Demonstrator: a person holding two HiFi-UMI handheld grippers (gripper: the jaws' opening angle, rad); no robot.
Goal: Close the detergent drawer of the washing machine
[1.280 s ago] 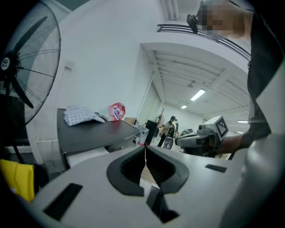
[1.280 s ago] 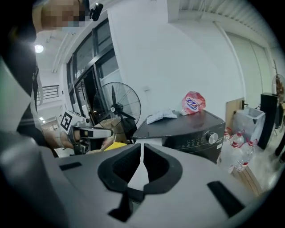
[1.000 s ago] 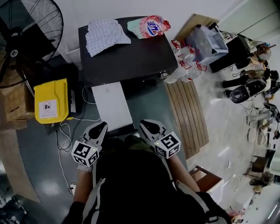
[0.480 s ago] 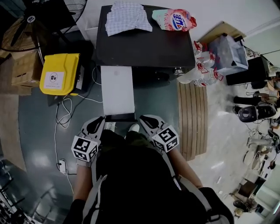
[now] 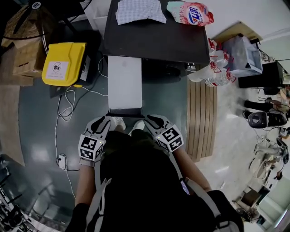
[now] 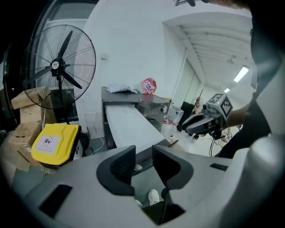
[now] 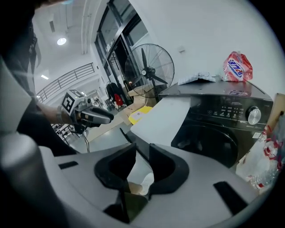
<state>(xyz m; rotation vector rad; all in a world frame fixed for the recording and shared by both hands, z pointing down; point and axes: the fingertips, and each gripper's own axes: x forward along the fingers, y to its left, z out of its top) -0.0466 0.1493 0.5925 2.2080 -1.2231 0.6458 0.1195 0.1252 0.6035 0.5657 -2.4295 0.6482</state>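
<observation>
The dark washing machine has a long white detergent drawer pulled far out toward me; its dark front end lies between my two grippers. My left gripper hangs just left of that end and my right gripper just right of it, neither touching it. Both point forward and down. In the left gripper view, the left gripper has its jaws opening with only floor and a shoe showing in the gap. The right gripper has jaws opening too, nothing between them. The drawer runs back to the machine.
A yellow box stands left of the machine, with cables and a power strip on the floor. A checked cloth and a detergent bag lie on the machine. To the right are wooden slats and bottles. A fan stands behind.
Both grippers have sunk and tipped downward, and now sit level with the drawer's front end, one on each side. The machine and drawer have shifted up and right in the head view.
</observation>
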